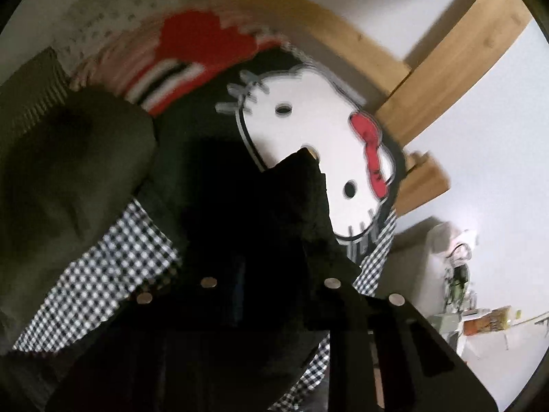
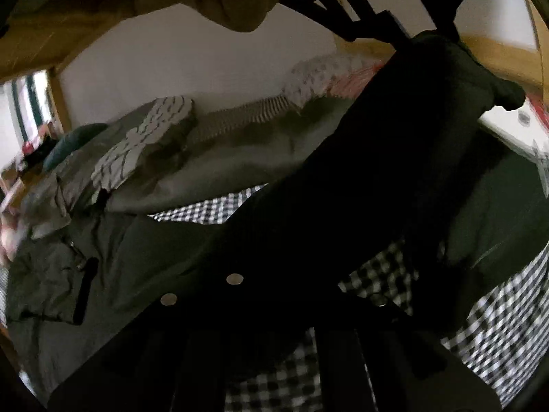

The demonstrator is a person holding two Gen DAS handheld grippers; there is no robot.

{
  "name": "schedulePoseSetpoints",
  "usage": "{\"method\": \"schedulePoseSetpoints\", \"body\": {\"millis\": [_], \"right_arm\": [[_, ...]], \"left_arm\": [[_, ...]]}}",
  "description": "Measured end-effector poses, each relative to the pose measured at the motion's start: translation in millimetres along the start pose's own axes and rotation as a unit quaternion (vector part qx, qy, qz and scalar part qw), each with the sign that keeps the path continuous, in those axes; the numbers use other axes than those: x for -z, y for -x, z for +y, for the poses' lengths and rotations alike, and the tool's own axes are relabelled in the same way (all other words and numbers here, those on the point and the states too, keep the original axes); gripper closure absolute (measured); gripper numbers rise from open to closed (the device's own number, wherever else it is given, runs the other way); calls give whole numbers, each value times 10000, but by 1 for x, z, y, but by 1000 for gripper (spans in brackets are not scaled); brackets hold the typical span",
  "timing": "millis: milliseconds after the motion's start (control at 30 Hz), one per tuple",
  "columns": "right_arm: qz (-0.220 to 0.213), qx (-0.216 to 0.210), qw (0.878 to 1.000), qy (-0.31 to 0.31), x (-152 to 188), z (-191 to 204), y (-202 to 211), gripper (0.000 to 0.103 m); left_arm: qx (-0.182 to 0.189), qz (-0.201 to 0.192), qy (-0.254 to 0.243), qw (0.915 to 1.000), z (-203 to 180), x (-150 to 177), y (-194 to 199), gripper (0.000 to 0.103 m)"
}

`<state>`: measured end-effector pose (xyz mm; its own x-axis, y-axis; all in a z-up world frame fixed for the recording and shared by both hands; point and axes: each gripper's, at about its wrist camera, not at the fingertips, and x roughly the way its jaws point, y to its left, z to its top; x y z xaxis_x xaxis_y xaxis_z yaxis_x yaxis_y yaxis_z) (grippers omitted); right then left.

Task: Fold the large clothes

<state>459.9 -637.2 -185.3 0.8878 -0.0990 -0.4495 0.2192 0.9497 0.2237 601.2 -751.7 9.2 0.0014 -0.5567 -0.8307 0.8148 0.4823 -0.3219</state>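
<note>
A large black garment (image 1: pixel 260 219) hangs bunched between the fingers of my left gripper (image 1: pixel 271 274), which is shut on it above a bed. In the right wrist view the same black garment (image 2: pixel 360 178) stretches from my right gripper (image 2: pixel 302 292), shut on it, up to the other gripper (image 2: pixel 394 10) at the top of the frame. The fingertips of both grippers are buried in dark cloth.
The bed has a black-and-white checked sheet (image 1: pixel 103 274), an olive duvet (image 2: pixel 212 158) and a dark green garment (image 2: pixel 68 267) lying spread. A Hello Kitty cushion (image 1: pixel 315 127), a red striped cushion (image 1: pixel 192 55) and patterned pillows (image 2: pixel 144 137) lie near a wooden bed frame (image 1: pixel 429 75).
</note>
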Motion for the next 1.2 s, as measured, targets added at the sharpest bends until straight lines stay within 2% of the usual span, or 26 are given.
{"method": "schedulePoseSetpoints", "body": {"millis": [167, 367, 467, 733, 833, 967, 1100, 1200], "right_arm": [[-308, -208, 9981, 500, -12, 48, 16, 98], [-197, -841, 9915, 975, -4, 128, 28, 99], [-164, -1060, 9859, 1285, 5, 177, 29, 99], [-129, -1593, 9621, 2209, 41, 323, 37, 99], [-45, -1661, 9514, 2593, 63, 379, 33, 99], [135, -1563, 9389, 3064, 94, 422, 17, 99], [229, -1363, 9299, 3408, 118, 450, 3, 99], [83, -1125, 9180, 3803, 133, 467, 2, 99]], "left_arm": [[270, -703, 181, 9970, 32, 24, 85, 81], [277, -1524, 795, 9847, 108, 106, 193, 81], [209, -2004, 1211, 9720, 157, 168, 245, 81], [-23, -2750, 1947, 9415, 246, 305, 348, 81], [-186, -2942, 2205, 9298, 281, 358, 379, 81], [-421, -3068, 2672, 9125, 336, 433, 401, 80], [-480, -3197, 3201, 8905, 387, 503, 400, 80], [-462, -3241, 3551, 8756, 420, 551, 392, 80]]}}
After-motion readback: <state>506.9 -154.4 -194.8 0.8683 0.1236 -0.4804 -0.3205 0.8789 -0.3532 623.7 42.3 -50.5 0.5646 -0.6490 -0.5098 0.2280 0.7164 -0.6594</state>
